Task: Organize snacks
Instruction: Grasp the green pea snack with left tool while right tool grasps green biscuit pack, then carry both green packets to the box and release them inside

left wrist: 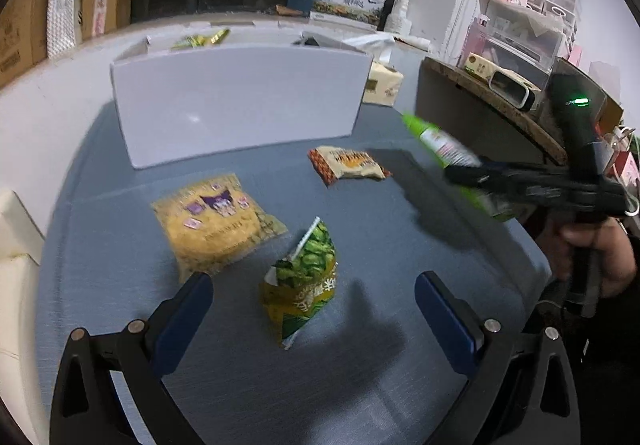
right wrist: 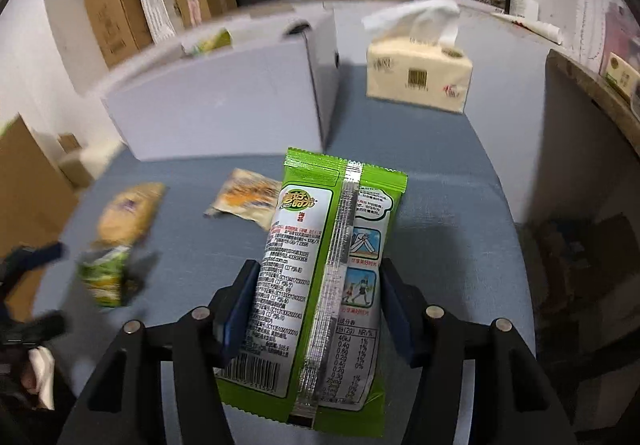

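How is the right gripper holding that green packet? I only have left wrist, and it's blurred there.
Observer: The right gripper is shut on the green packet, pads on its two long edges.
Operator: Which face is up?
Observer: The back. Its centre seam and nutrition table face the camera.
Operator: Is the tissue pack touching the white box?
Observer: No. It stands apart, with bare blue mat between them.

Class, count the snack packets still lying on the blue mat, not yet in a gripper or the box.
3: a yellow packet at left, an orange-edged packet nearer the white box, and a green packet before the open left gripper. Others may be hidden.
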The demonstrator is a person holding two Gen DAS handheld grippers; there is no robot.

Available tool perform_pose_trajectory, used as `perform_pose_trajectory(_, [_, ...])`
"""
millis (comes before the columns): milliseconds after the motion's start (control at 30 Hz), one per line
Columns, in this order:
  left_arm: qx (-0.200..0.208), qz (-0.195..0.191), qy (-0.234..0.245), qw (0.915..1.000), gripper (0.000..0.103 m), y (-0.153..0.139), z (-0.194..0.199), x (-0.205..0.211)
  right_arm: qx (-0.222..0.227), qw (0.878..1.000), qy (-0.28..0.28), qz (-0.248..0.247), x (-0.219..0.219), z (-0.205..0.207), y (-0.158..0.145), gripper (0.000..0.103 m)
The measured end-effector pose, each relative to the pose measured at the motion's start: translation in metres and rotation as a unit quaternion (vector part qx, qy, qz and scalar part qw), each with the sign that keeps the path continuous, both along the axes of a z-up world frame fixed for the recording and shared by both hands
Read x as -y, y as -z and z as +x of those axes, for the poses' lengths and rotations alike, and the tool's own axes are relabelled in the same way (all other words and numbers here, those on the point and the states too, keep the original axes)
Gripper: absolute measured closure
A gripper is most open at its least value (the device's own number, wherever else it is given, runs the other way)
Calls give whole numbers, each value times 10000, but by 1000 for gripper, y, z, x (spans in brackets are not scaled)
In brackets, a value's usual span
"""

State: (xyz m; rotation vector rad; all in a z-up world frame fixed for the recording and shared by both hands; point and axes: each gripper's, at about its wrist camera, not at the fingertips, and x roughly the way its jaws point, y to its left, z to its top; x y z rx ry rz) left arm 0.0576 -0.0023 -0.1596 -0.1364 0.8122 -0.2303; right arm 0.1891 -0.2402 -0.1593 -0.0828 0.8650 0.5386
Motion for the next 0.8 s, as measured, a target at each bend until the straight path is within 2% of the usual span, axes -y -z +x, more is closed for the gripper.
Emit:
perform_pose_trajectory(67, [-159,-115,4,9998,0,9,8,-3,76,9997,-79,236,6,-11,-14,40])
perform_pose_trajectory(167, [-243,-472,-78,9986,2,17,17,-12,206,9991,-157,341,11,-23,-26,40])
perform_pose_trajectory(233, [-280,-622,-92,9976,10,21,21,-17,204,9990,-163,370,14,-25,-29,39])
perform_pose_trajectory(267, [-274,-662,-88,9974,16,22,22,-18,202,9990,-167,362,14,-27,-29,39])
perform_pose_trajectory(333, [-367,-610,-10,9975,56,28,26,-18,163,9990,-175,365,13,-24,-28,39])
perform_pose_trajectory(367, [-419,-530,15,9977,62,31,28,-16,125,9990,-185,382,12,-24,-27,39])
perform_pose_trajectory(533, [12,-702,75,9975,69,15,14,-16,119,9987,-292,402,9,-28,-27,39])
perform_pose_trajectory(633, [389,-911,28,9951,71,-7,4,-21,157,9984,-323,431,7,-32,-29,39])
perform_pose_trajectory(800, [1058,-967,-114,9896,73,-59,3,-32,336,9959,-360,764,3,-33,-43,39])
